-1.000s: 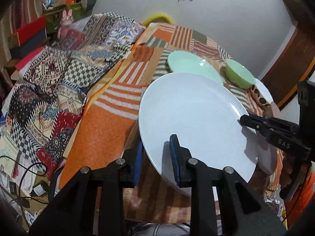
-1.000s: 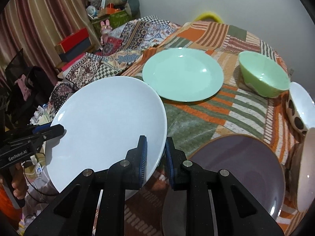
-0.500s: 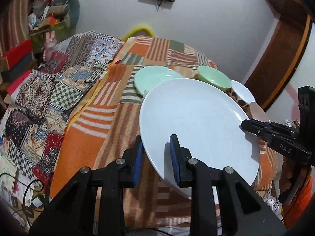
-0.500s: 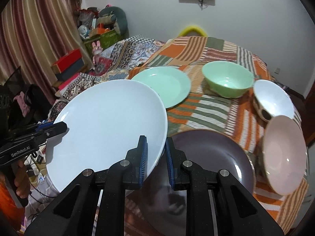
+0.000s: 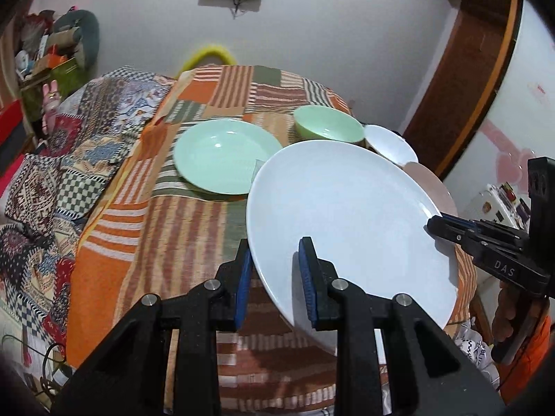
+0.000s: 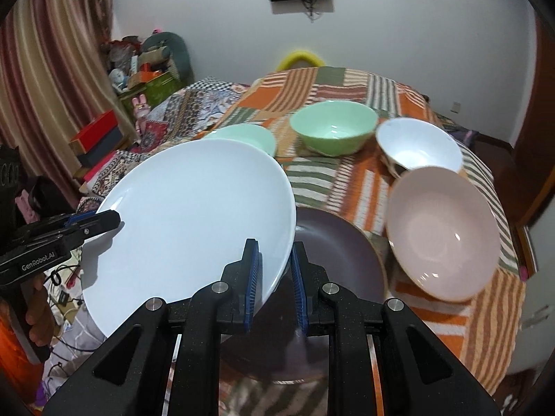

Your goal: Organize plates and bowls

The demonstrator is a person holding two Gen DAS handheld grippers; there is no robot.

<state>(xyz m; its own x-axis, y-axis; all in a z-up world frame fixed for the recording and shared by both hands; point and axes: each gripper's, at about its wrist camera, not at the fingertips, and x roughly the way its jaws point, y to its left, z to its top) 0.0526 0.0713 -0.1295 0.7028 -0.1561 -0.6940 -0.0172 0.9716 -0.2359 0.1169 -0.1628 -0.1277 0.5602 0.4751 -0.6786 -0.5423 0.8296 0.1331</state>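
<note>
Progress: early, I'd judge. One white plate [image 5: 350,222] is up off the bench [image 5: 138,228] and in the air; the rest of the dishes lie spread out singly, nothing stacked that I can see.
Left gripper [image 5: 275,277]: fingers pinching the white plate's near rim, one pad above and one below.
Right gripper [image 6: 274,277]: fingers pinching the opposite rim of the same plate, closed tight on the thin edge.
Where the plate is: held between the two grippers, tilted, above the near side of the bench and partly over the dark plate [image 6: 333,242].
Left to do: set this plate down somewhere, likely on another plate, then gather the green plate [image 5: 225,156], green bowl [image 6: 333,126], white bowl [image 6: 419,147] and pink bowl [image 6: 442,228] by kind.
Plate's look: large, round, plain glossy white, shallow with a thin rim; no chips or marks visible.
Bench: covered by an orange striped patchwork cloth.
</note>
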